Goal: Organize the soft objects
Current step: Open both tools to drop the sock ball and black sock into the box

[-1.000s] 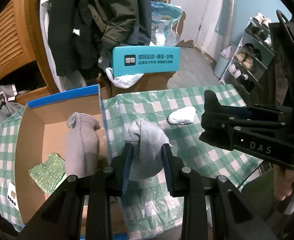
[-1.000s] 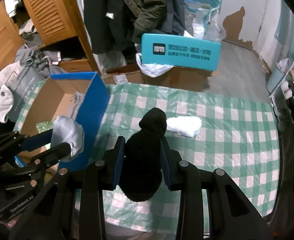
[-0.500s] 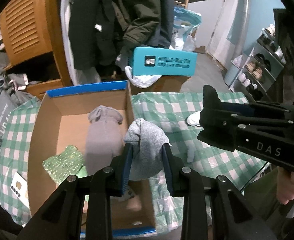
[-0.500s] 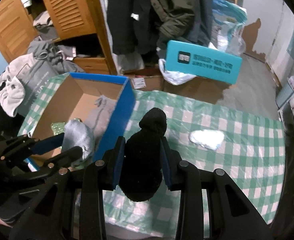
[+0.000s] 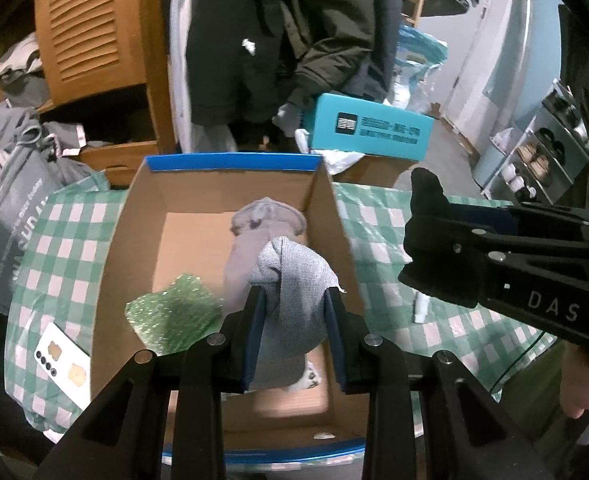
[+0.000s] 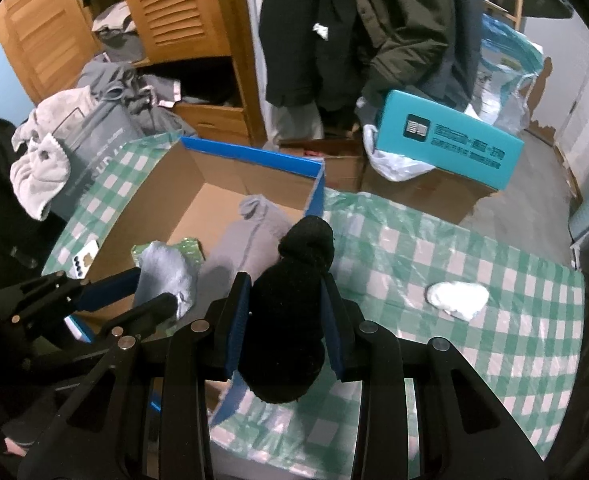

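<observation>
My left gripper (image 5: 294, 300) is shut on a light grey sock (image 5: 294, 280) and hangs over the open cardboard box (image 5: 134, 240), near its right wall. In the box lie a taupe sock (image 5: 268, 218) and a green sparkly cloth (image 5: 174, 316). My right gripper (image 6: 286, 292) is shut on a black sock (image 6: 290, 300), held above the box's blue-edged right wall (image 6: 314, 196). The left gripper (image 6: 150, 292) with its grey sock (image 6: 166, 272) shows at lower left in the right wrist view. A white sock (image 6: 458, 296) rests on the green checked tablecloth (image 6: 474, 360).
A phone (image 5: 64, 356) lies on the cloth left of the box. A grey bag (image 6: 94, 148) with clothes stands at the table's left. Behind are a wooden louvred cabinet (image 6: 174, 12), hanging coats (image 6: 354, 28), a teal box (image 6: 450, 140) and a shoe rack (image 5: 542, 152).
Both grippers have carried their socks leftward: the left one from over the cloth to above the box's inside, the right one from mid-table to the box's right wall. Both grips are unchanged.
</observation>
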Available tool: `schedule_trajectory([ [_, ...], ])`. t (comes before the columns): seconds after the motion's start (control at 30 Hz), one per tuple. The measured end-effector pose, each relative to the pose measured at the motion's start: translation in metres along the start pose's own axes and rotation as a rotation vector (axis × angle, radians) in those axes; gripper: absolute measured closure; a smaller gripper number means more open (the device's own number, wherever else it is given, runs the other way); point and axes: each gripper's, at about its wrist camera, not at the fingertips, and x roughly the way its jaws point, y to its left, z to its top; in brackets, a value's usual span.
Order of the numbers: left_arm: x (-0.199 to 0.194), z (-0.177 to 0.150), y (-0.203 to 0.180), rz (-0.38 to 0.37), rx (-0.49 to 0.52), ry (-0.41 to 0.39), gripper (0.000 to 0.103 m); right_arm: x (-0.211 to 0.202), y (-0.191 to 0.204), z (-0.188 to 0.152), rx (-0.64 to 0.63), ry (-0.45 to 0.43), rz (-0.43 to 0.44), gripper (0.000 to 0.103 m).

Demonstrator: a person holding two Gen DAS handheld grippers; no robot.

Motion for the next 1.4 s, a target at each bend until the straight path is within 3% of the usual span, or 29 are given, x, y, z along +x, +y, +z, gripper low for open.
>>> schedule_trajectory([
  [0.53,0.009,-0.006,0.041,0.064,-0.073,0.031,0.073,0.027,0.042,0.015,-0.050,0.047,0.035,0.070],
  [0.93,0.011,-0.008,0.056,0.086,-0.118,0.041,0.073,0.042,0.049,0.015,-0.049,0.091,0.052,0.069],
  [1.17,0.010,-0.008,0.056,0.096,-0.123,0.032,0.063,0.041,0.048,0.015,-0.030,0.090,0.062,0.068],
  [1.4,0.010,-0.007,0.055,0.099,-0.125,0.033,0.054,0.037,0.039,0.014,-0.007,0.078,0.049,0.056],
])
